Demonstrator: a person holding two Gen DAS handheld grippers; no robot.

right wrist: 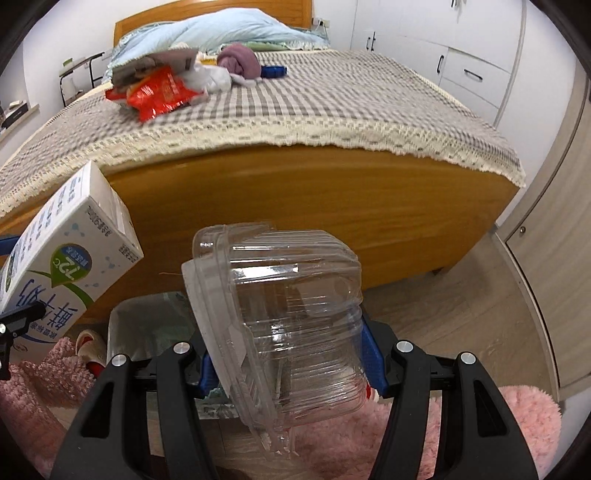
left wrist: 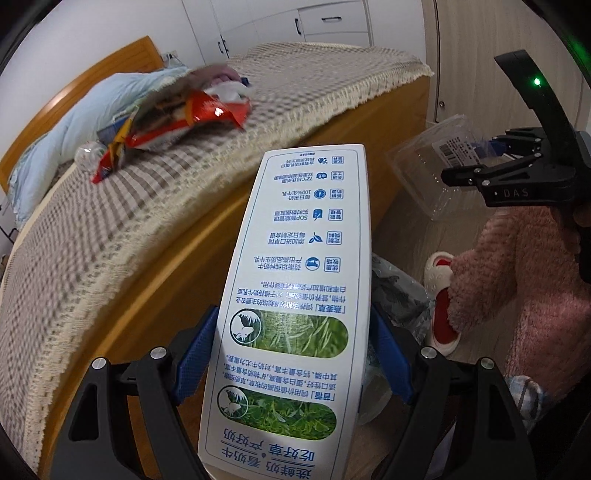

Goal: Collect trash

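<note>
My left gripper (left wrist: 291,354) is shut on a white milk carton (left wrist: 295,295) with blue and green print, held off the bed's foot end; the carton also shows in the right wrist view (right wrist: 70,258). My right gripper (right wrist: 284,365) is shut on a clear plastic clamshell box (right wrist: 284,317); the box (left wrist: 439,166) and the gripper (left wrist: 480,158) also show in the left wrist view. A bin with a plastic liner (right wrist: 147,325) stands on the floor below both. Red snack wrappers (right wrist: 159,92) and crumpled paper (right wrist: 214,79) lie on the bed.
The wooden bed (right wrist: 295,206) with a checked cover fills the middle. A blue duvet (right wrist: 221,29) and purple cloth (right wrist: 238,59) lie near the headboard. White cupboards (right wrist: 461,55) stand at right. Pink fuzzy legs (left wrist: 517,277) and slippers (left wrist: 439,295) are beside the bin.
</note>
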